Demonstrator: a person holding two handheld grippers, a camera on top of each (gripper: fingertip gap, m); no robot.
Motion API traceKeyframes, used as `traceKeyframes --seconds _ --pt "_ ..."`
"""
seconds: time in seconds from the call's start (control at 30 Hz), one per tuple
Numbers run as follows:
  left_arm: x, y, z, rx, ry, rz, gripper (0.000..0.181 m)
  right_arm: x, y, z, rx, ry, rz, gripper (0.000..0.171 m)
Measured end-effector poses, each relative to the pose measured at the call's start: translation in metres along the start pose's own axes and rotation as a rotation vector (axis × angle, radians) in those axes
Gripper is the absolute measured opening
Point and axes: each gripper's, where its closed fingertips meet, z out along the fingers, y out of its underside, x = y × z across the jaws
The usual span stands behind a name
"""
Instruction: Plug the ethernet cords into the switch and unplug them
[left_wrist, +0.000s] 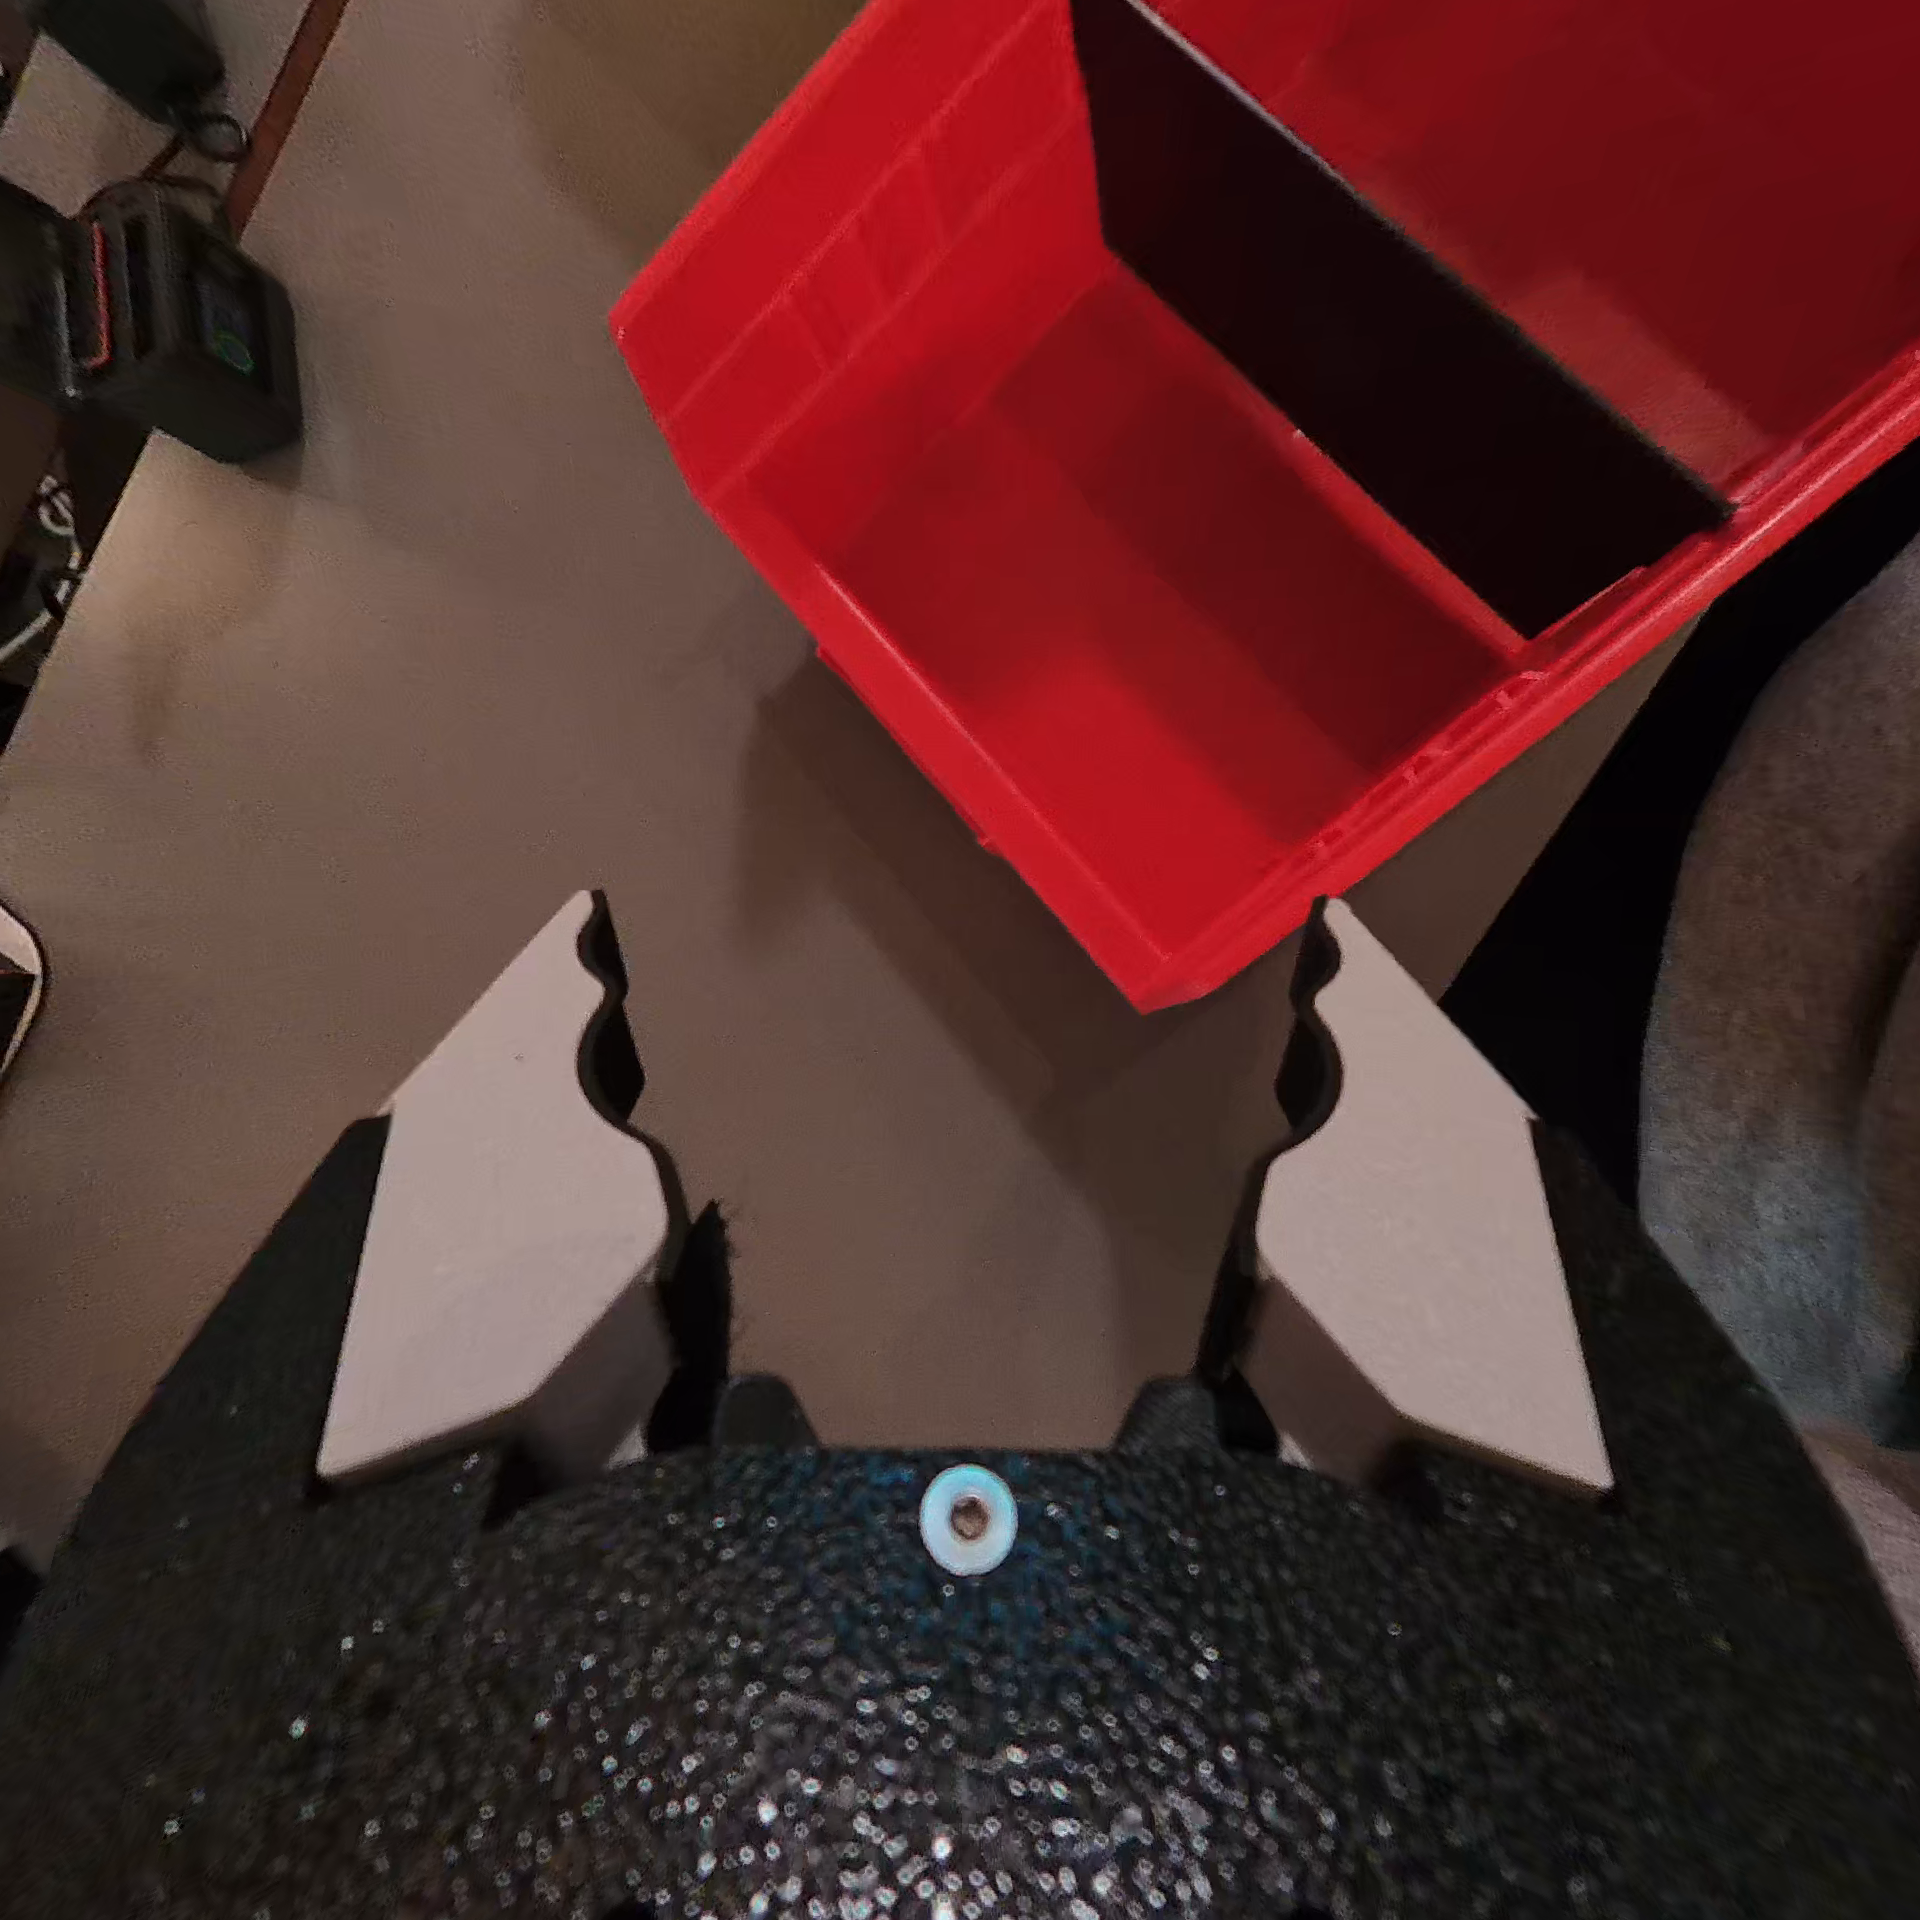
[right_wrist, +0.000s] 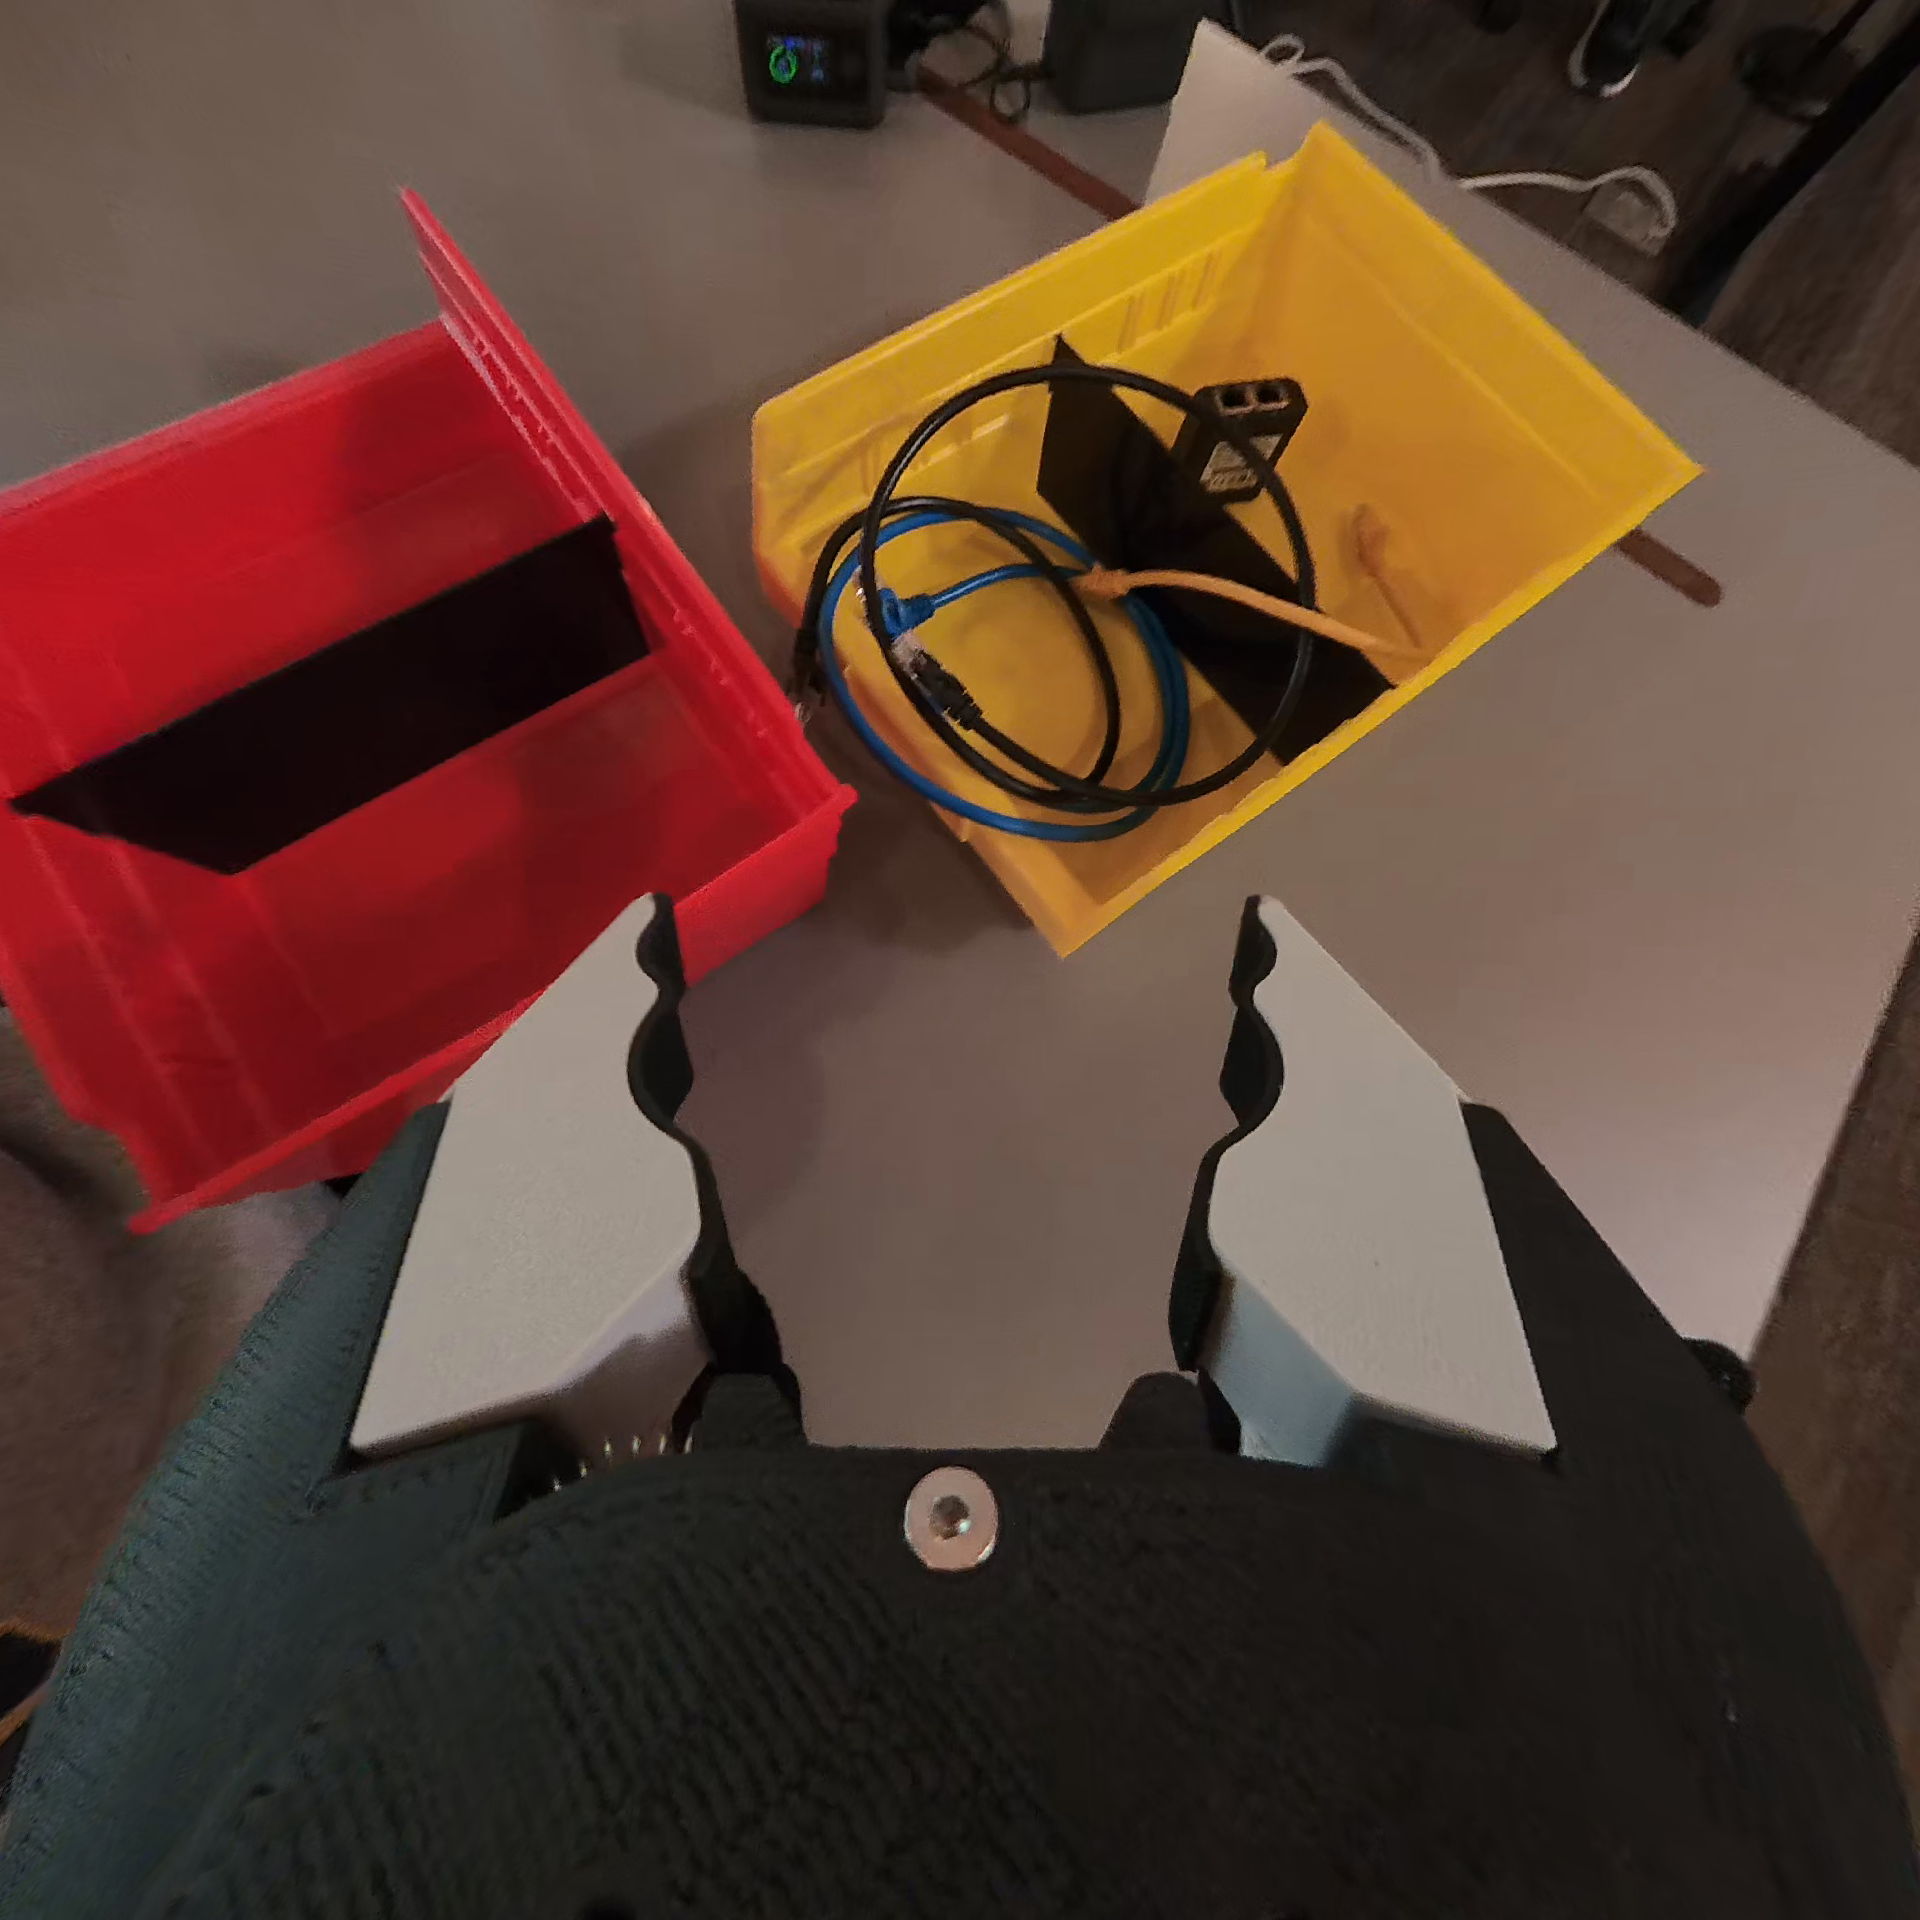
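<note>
**Both grippers wait open above the grey table, cords and switch in the yellow bin**

Fingers (right_wrist: 582, 1174) of the right gripper (right_wrist: 951, 914), pale grey with wavy black pads, stand wide apart at the bottom of the right wrist view, holding nothing over the bare grey tabletop (right_wrist: 1455, 1039). Likewise spread and empty is the left gripper (left_wrist: 961, 909), its fingers (left_wrist: 520, 1143) low in the left wrist view above the same surface. Just beyond them sits the red plastic bin (left_wrist: 883, 343), crossed by a black divider panel (left_wrist: 1382, 343), its near compartment bare. At the right wrist view's centre right lies the yellow plastic bin (right_wrist: 1455, 343), beside the red one (right_wrist: 208, 1039) and apart from it. Inside, a coiled black ethernet cord (right_wrist: 1091, 800) and blue ethernet cord (right_wrist: 1039, 826) overlap in the near compartment, with an orange ethernet cord (right_wrist: 1247, 608) draped across another black divider. Propped upright behind that divider is the small black switch (right_wrist: 1242, 436). Farther off, at the top edge, a dark device with a lit screen (right_wrist: 810, 62) stands on the table.
</note>
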Motion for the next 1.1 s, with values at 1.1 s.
traceKeyframes --seconds 1.1 --pt "0.089 0.027 0.034 -0.273 0.508 -0.132 0.119 -0.092 0.062 0.079 -0.431 -0.274 -0.032 0.084"
